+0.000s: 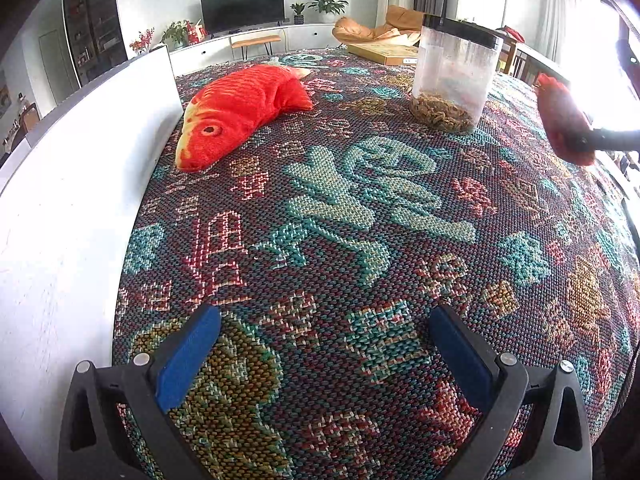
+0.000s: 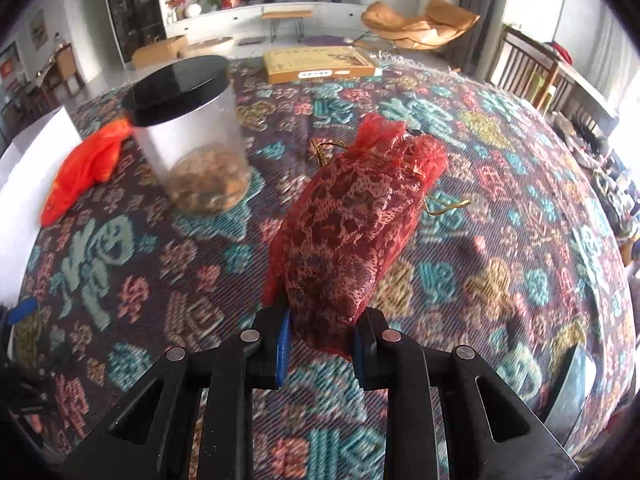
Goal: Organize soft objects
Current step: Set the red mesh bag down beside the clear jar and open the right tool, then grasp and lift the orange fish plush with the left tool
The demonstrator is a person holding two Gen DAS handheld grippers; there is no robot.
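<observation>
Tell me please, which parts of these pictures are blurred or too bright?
Left wrist view: sharp cloth, but white glare at the right edge washes out the red pouch. Right wrist view: jar and fish toy smeared by motion; pouch in the right gripper sharp.

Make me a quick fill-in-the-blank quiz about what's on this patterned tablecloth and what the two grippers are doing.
1. The right hand-held gripper grips a red mesh drawstring ____.
2. The clear plastic jar has a ____ lid.
3. The orange plush toy is shaped like a ____.
4. The left hand-held gripper holds ____.

Missing words: pouch; black; fish; nothing
</observation>
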